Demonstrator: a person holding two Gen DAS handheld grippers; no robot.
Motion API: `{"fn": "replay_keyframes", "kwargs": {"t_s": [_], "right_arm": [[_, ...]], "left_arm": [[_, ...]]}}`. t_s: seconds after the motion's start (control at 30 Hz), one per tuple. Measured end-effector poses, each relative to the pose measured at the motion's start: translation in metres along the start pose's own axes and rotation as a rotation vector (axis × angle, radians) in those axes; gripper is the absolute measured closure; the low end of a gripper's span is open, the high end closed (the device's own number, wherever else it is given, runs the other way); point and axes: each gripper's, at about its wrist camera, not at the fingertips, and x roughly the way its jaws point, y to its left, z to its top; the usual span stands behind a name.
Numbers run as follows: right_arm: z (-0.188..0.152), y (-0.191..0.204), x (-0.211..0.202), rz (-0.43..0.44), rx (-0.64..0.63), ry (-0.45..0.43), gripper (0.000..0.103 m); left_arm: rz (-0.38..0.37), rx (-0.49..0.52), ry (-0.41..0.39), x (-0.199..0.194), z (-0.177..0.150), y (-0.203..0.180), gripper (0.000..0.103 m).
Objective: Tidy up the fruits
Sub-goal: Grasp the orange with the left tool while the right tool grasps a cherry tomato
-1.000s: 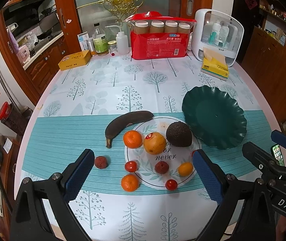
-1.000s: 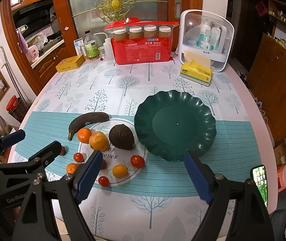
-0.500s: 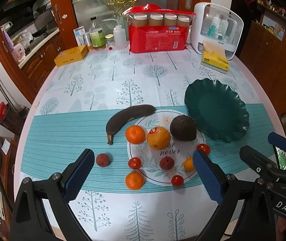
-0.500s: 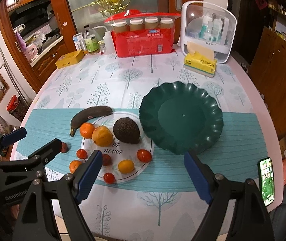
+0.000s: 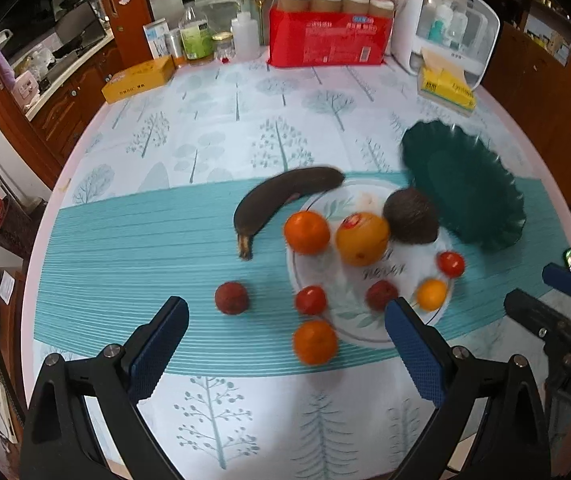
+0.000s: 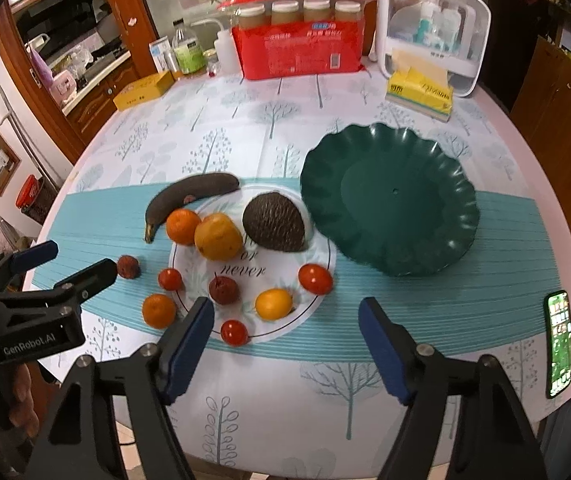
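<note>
The left gripper (image 5: 285, 344) points steeply down with jaws wide and empty, while the right gripper (image 6: 285, 344) beside it is closing on nothing.

Fruits (image 6: 218, 237) clustered beside green plate (image 6: 390, 198)

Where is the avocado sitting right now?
In the right wrist view, the avocado rests on the white plate's far side, beside the green dish, with the large orange on its other side.

The white plate (image 6: 285, 320) carries script reading "or never" at its centre. At nine o'clock in the right wrist view, the left tongs (image 6: 77, 264) bear "GenRobot.AI" on the body. At four o'clock in the left wrist view, the right tongs (image 5: 541, 292) show "DAS". Print on the red package (image 6: 301, 54) is too small to read.
</note>
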Motion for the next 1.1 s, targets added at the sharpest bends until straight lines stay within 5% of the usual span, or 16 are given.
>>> {"fn": "replay_keyframes", "kwargs": {"t_s": [0.33, 0.77, 0.9, 1.1], "right_arm": [[-0.027, 0.011, 0.053, 0.087, 0.023, 0.107, 0.047], [-0.044, 0.033, 0.096, 0.108, 0.000, 0.133, 0.064], [-0.047, 0.040, 0.107, 0.110, -0.007, 0.152, 0.075], [-0.046, 0.045, 0.110, 0.085, -0.036, 0.123, 0.078]], "left_arm": [[-0.097, 0.015, 0.123, 0.055, -0.025, 0.009, 0.009], [-0.213, 0.018, 0.220, 0.101, -0.025, 0.004, 0.033], [-0.225, 0.034, 0.239, 0.107, -0.024, 0.000, 0.042], [-0.228, 0.059, 0.237, 0.111, -0.023, -0.007, 0.059]]}}
